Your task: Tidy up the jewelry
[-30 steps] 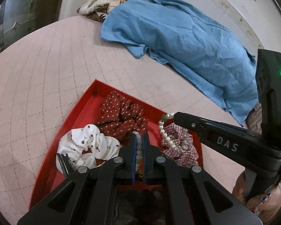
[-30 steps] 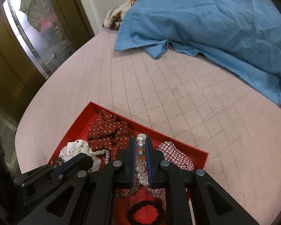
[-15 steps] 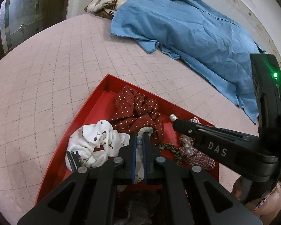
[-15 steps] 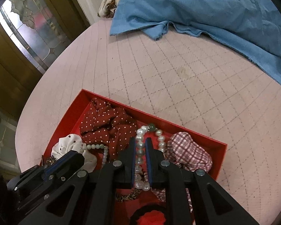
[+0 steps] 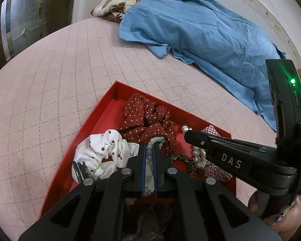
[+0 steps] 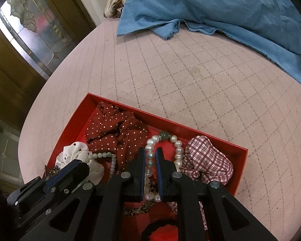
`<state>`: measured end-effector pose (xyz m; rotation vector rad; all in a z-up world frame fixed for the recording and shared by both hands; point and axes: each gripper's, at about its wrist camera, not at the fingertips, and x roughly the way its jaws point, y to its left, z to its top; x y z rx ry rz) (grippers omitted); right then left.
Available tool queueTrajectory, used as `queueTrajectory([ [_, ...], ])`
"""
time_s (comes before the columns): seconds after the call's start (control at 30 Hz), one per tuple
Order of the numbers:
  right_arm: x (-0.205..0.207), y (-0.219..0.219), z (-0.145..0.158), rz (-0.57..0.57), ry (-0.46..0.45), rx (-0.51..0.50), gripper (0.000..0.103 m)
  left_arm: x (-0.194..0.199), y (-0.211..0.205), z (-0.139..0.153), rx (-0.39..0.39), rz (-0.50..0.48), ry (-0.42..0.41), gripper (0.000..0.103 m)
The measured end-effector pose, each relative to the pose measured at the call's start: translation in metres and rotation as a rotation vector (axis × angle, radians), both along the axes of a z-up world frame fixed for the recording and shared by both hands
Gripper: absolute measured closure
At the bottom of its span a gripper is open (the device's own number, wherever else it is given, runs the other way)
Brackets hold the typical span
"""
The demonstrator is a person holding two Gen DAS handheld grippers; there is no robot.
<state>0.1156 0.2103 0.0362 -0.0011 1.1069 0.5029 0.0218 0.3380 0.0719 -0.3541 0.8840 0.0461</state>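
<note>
Lying in one red tray (image 6: 192, 125) on the pink quilted bed (image 6: 190, 76) are two bead strands: a white pearl bracelet (image 6: 177, 150) with one green bead, and a pale green bead bracelet (image 5: 156, 140). Sharing the tray are three scrunchies in plain sight: one maroon dotted (image 6: 116, 128), one white cherry-print (image 5: 104, 150), one pink plaid (image 6: 208, 160); a leopard-print band (image 5: 185, 159) is showing between them. The right gripper (image 6: 150, 156) is pointing steeply down, clenched on the pearl strand. The left gripper (image 5: 149, 152) is likewise angled down at the tray's near left, clenched on the green bead strand. A hand (image 5: 281, 212) is gripping the right tool's handle. Compared with a second ago, the pearls are now draping onto the tray floor rather than hanging raised. One blue cloth (image 5: 200, 34) is lying far right.
</note>
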Motion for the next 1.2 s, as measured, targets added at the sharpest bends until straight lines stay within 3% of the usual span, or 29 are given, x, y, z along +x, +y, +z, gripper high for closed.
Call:
queueTrajectory([
  [0.13,-0.001,-0.001,0.000,-0.005,0.003,0.006,0.092,-0.001,0.000,0.000,0.007,0.002,-0.001,0.096],
  [0.23,-0.002,-0.002,0.000,-0.007,0.005,0.011,0.090,-0.001,0.001,0.001,0.010,0.009,-0.007,0.075],
  [0.27,-0.002,-0.003,0.000,-0.008,0.005,0.011,0.088,-0.002,0.002,0.002,0.013,0.014,-0.011,0.065],
  [0.3,-0.002,-0.003,0.000,-0.010,0.003,0.011,0.081,-0.002,0.003,0.002,0.015,0.020,-0.016,0.062],
  [0.43,-0.004,-0.009,0.006,-0.029,-0.019,0.017,0.065,-0.003,0.005,0.006,0.008,0.026,-0.029,0.057],
  [0.6,-0.004,-0.017,0.016,-0.048,-0.036,0.030,0.065,-0.005,0.003,0.009,0.013,0.020,-0.033,0.055],
  [0.8,-0.013,-0.033,0.028,-0.069,-0.062,0.040,0.060,-0.012,-0.005,0.017,0.048,0.032,-0.051,0.030],
  [1.03,-0.037,-0.066,0.044,-0.097,-0.123,0.028,0.049,-0.020,-0.018,0.023,0.108,0.029,-0.056,0.026],
  [1.2,-0.058,-0.102,0.048,-0.145,-0.137,0.034,0.047,-0.030,-0.038,0.026,0.217,0.015,-0.087,0.025],
])
